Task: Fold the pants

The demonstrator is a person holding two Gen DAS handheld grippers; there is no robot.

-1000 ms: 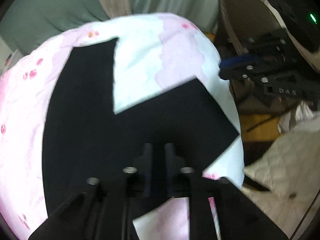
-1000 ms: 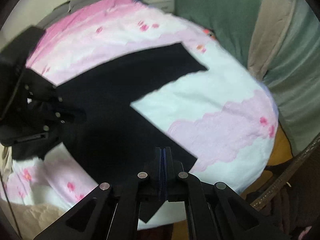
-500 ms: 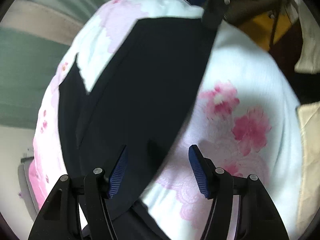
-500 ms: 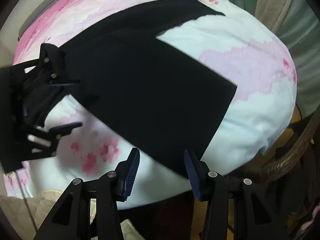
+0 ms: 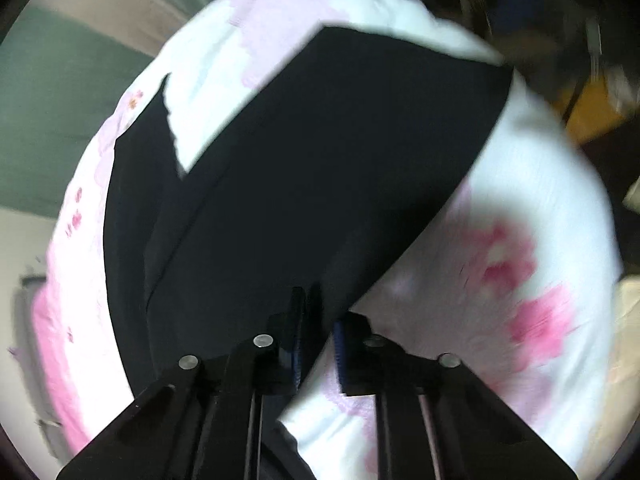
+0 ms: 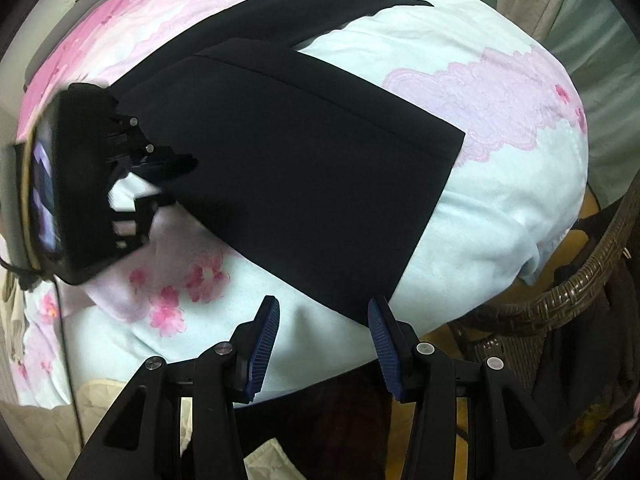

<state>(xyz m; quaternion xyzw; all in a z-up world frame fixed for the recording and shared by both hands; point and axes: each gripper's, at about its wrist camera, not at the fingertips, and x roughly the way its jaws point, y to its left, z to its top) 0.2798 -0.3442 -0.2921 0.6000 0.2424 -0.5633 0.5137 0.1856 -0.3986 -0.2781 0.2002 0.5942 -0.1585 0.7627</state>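
Black pants (image 6: 304, 152) lie on the pink-and-white floral bed cover (image 6: 500, 168), one leg folded over the other; a second leg end reaches to the far edge (image 6: 352, 0). In the left wrist view the pants (image 5: 320, 168) fill the middle. My left gripper (image 5: 316, 320) has its jaws nearly closed on the near edge of the pants; it also shows in the right wrist view (image 6: 160, 172) at the pants' left edge. My right gripper (image 6: 324, 320) is open and empty, just off the pants' near corner.
A wicker chair (image 6: 560, 304) stands right of the bed. Green and beige curtains (image 5: 60, 100) hang behind. A quilted cream cloth (image 6: 40, 420) lies low left. The bed edge drops off close to my right gripper.
One second ago both grippers held the pants, legs spread. The leg got folded over and both opened. Now my left gripper has closed on the pants' edge; my right has stayed open.
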